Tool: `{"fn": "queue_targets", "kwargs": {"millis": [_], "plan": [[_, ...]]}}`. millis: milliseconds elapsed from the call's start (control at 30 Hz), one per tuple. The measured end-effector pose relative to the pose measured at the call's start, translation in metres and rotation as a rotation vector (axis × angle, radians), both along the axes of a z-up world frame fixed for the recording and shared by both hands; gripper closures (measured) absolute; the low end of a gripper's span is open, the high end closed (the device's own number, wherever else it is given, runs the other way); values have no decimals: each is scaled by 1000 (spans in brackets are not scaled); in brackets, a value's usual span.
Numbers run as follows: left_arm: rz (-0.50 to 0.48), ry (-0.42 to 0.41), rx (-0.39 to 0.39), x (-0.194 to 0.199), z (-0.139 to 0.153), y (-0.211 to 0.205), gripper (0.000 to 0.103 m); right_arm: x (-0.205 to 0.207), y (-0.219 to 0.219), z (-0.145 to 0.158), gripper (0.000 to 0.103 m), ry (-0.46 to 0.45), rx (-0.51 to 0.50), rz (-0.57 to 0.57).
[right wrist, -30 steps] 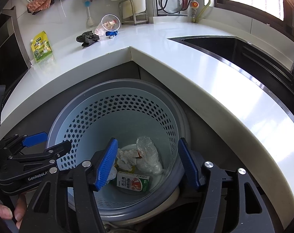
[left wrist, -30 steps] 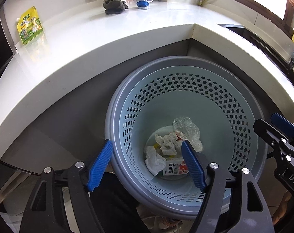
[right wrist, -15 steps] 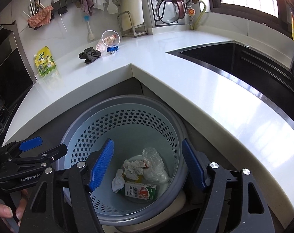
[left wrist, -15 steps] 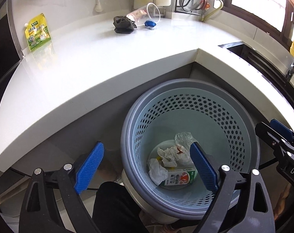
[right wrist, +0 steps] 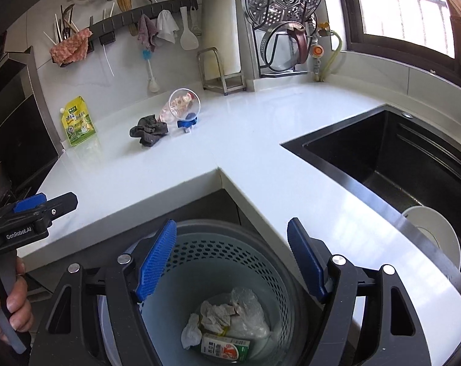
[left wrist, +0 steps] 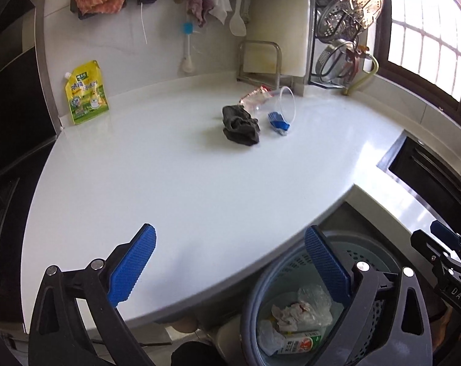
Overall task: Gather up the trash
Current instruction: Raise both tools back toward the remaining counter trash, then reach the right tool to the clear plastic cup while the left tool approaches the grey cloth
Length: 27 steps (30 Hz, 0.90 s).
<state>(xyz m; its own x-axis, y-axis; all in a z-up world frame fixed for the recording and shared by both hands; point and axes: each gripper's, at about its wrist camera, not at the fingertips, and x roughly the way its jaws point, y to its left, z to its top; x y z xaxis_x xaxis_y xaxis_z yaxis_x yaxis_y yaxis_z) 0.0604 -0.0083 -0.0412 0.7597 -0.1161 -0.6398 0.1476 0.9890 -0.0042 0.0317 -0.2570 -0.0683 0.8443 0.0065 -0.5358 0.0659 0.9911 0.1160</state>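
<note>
1. Left gripper (left wrist: 229,267) tilts downward, its jaws opening wide with nothing between them.
2. Right gripper (right wrist: 230,262) tilts downward too, jaws opening, also empty.
3. A hand (right wrist: 9,302) grips the left gripper's handle.

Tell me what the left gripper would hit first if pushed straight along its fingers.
Probably the bare white countertop: the left gripper, jaws opening and empty, points down at it, well short of the dark crumpled rag. Depth is uncertain.

The tabletop (left wrist: 200,183) is hiding the trash basket's (left wrist: 294,262) far rim in the left view. At five o'clock the carton (right wrist: 224,347) is showing print too small to read. Something reddish inside the tipped cup (right wrist: 184,105) is staying indistinct.
</note>
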Motion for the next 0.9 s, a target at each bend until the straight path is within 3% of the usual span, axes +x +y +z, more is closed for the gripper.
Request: {"fn": "queue_targets", "kwargs": {"millis": [433,900], "plan": [[73,-61,9,80,17,18,6,99,27,37,27,-40,-61,122],[117,-11,-13,130,-5,34,6,209,47,33,26,18,-73,220]]}}
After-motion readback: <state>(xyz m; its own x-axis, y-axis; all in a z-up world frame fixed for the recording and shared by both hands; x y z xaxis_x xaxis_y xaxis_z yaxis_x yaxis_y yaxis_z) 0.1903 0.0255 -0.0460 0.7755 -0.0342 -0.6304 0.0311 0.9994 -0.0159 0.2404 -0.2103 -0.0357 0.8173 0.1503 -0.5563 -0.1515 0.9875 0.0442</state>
